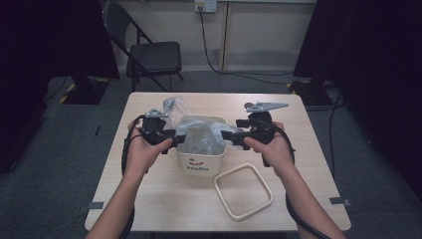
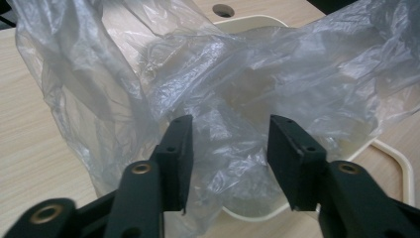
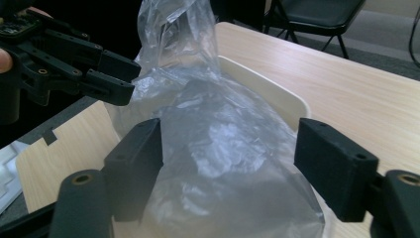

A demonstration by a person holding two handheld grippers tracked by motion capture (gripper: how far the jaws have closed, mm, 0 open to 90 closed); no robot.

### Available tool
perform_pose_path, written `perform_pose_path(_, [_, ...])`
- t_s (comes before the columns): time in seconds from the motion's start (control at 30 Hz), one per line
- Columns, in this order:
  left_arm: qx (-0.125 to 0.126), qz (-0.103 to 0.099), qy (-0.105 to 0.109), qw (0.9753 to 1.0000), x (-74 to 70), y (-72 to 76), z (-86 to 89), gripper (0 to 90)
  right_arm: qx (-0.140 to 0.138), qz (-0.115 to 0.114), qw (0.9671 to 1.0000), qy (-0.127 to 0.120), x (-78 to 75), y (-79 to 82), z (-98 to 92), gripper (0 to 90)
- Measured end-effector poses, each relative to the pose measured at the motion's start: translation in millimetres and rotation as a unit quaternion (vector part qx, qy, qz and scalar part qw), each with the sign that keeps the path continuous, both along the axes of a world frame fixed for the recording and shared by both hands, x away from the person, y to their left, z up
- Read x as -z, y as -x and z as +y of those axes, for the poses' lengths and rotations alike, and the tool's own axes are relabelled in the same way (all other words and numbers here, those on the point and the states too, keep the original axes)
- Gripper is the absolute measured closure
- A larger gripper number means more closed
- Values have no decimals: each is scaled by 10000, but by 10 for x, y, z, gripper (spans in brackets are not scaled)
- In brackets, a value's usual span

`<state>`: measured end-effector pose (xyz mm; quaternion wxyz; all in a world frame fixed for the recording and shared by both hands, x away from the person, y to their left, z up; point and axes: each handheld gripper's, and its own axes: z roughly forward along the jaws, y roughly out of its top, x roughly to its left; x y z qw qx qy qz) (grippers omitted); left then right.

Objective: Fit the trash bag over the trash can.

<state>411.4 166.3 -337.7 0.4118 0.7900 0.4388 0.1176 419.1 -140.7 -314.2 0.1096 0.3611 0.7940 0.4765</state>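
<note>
A clear plastic bag (image 1: 199,132) sits crumpled in a cream bin (image 1: 201,167) marked "Hello" at the table's middle. One flap of the bag rises above the bin's far left corner. My left gripper (image 1: 174,139) is at the bin's left rim, open, with bag film (image 2: 228,89) just past its spread jaws. My right gripper (image 1: 230,137) is at the bin's right rim, also open, its jaws wide on either side of the bag's bulge (image 3: 223,134). The right gripper view also has the left gripper (image 3: 116,78) beside the raised flap. The cream rim (image 2: 247,22) of the bin runs behind the film.
A cream square ring (image 1: 244,191) lies flat on the table, front right of the bin, and its corner (image 2: 403,166) is seen beside the bin. A black folding chair (image 1: 149,57) stands beyond the table's far edge. Bare wood (image 1: 308,149) surrounds the bin.
</note>
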Motion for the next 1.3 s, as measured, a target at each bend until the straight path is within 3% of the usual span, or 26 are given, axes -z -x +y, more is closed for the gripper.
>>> perform_pose_path(0.13, [97, 259, -9, 9996, 10, 27, 16, 659, -138, 197, 9997, -11, 68, -22, 107, 407])
perform_pose_path(0.23, [177, 373, 19, 9991, 19, 46, 31, 748, -384, 369, 9984, 210, 125, 1, 126, 607])
perform_pose_path(0.33, [212, 438, 46, 9988, 22, 62, 51, 805, -705, 658, 9945, 415, 177, 47, 106, 758])
perform_pose_path(0.4, [264, 549, 25, 9981, 25, 70, 58, 846, -810, 804, 9912, 663, 226, 77, 83, 806])
perform_pose_path(0.47, [292, 639, 19, 9975, 34, 77, 63, 879, -886, 903, 9892, 744, 276, 100, 54, 844])
perform_pose_path(0.67, [192, 875, 52, 9960, 75, 75, 168, 898, -931, 1162, 9831, 1061, 451, 143, -16, 891])
perform_pose_path(0.8, [171, 988, 271, 9946, 129, 53, 248, 900, -934, 1308, 9802, 1156, 582, 137, -62, 898])
perform_pose_path(0.97, [212, 1041, 464, 9933, 157, 61, 320, 900, -943, 1307, 9798, 1186, 671, 123, -68, 900])
perform_pose_path(1.03, [299, 1117, 618, 9914, 146, 85, 356, 900, -958, 1293, 9795, 1210, 687, 122, -51, 899])
perform_pose_path(1.2, [346, 1155, 579, 9910, 120, 144, 485, 900, -1005, 1170, 9808, 1195, 575, 137, -81, 898])
perform_pose_path(1.3, [462, 1215, 608, 9896, 197, 147, 498, 900, -998, 1162, 9789, 1354, 570, 155, -91, 899])
